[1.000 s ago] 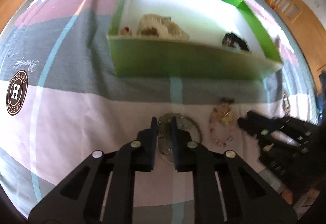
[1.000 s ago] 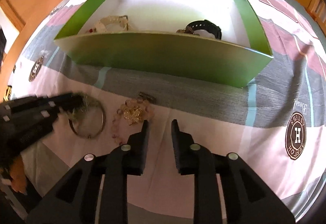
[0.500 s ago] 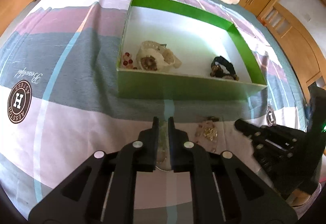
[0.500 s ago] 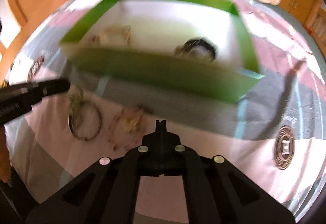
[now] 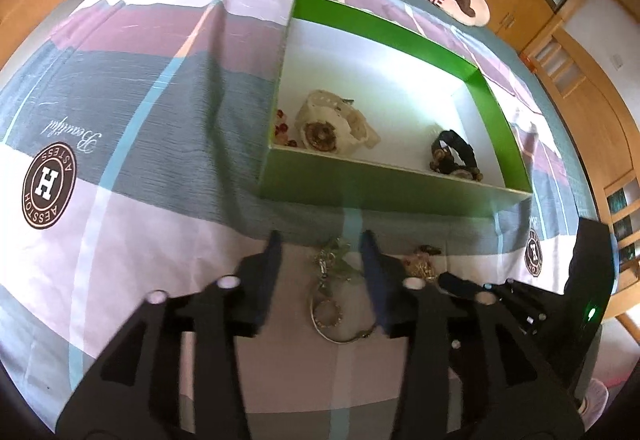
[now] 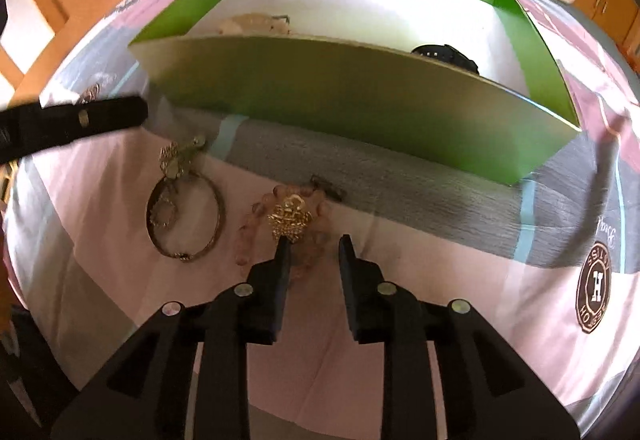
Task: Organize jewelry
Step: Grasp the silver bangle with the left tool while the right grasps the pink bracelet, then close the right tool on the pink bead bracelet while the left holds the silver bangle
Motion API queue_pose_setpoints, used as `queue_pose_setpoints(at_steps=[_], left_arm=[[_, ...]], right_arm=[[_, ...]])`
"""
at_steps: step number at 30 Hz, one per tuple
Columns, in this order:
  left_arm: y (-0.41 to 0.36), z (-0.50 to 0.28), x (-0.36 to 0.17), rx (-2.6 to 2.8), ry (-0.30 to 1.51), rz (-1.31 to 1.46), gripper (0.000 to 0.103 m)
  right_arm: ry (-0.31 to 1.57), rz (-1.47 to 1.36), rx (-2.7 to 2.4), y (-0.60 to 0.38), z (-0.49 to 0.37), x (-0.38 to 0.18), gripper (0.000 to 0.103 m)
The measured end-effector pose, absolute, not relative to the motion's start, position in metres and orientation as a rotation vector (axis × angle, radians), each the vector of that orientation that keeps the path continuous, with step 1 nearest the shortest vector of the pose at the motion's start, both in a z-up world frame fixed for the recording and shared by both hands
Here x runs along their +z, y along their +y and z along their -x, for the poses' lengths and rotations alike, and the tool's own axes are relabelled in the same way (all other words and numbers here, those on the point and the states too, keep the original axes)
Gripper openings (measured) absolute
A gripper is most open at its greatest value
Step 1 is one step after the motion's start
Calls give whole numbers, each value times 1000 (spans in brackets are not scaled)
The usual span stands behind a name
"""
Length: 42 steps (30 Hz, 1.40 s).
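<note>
On the bed (image 5: 168,144), just near of the green box (image 5: 372,188), two pieces of jewelry lie loose: a metal bangle (image 6: 186,216) with a charm cluster on the left and a pink bead bracelet (image 6: 280,228) with a gold ornament on the right. A second ago the left hand-held gripper (image 5: 320,252) stood nearly closed over the bangle and half a second ago it was tighter; its jaws have just been opening, and now they stand moderately apart with the bangle (image 5: 336,304) lying on the sheet between them, no pad pressing on it. So the bangle seems to have been let go or missed, and that pick is not yet made. The right hand-held gripper (image 6: 314,244) was fully closed half a second ago and has just been opening too; its jaws are narrowly apart, the left fingertip at the gold ornament, nothing held. It has also come lower and closer to the bracelet. Both grippers point steeply down at the bed, side by side, the left one's view now taking in more of the box. Inside the box a white watch (image 5: 332,124) lies at near left and a dark watch (image 5: 454,154) at near right.
</note>
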<state>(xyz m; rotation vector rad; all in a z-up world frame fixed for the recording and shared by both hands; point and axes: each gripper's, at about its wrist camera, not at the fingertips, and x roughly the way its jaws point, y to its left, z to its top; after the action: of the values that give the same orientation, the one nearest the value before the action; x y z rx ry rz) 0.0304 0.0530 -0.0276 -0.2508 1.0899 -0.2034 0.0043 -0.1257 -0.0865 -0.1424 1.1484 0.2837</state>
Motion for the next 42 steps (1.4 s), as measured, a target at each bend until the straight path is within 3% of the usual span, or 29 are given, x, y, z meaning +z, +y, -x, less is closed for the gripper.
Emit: queue_pose_setpoints(at_steps=[1,2,4,11,17,19,21,24,27,39,40,42], left_arm=[[54,-31,-28,-200,1094,253,50],[54,-32,-30,-199,1101,254,55],[53,-33,-33,-199,1114,256,60],[43,-36,-44,-190,1151,212,60],[27,-39,-61,-164,1204,128,60],[25,-39,-63,-161,1212,103,56],[23,-39,-60,-174,1212,86,32],[22,-39,-54,-169,1197,56,13],[25,-38,-50,-172,1186,72,7],[19,-33,-39,-219,1143,48,8],[20,-33,-41,-214,1149,48,10],[19,-34,-43,-209,1155,54,25]], right_arm=[[1149,149,287,-124,-3,-86,9],[1148,151,285,-124,-2,-84,8],[1134,137,284,-126,-4,-78,7],[1019,23,300,-147,-4,-32,7],[1039,6,331,-146,-7,-37,7],[1027,-11,367,-146,-2,-33,7],[986,-22,396,-148,1,-22,7],[971,-4,385,-144,0,-17,7],[991,-1,368,-142,-2,-25,7],[1004,-24,398,-148,1,-31,7],[1003,-20,395,-148,1,-31,7],[1006,-13,385,-149,1,-32,7]])
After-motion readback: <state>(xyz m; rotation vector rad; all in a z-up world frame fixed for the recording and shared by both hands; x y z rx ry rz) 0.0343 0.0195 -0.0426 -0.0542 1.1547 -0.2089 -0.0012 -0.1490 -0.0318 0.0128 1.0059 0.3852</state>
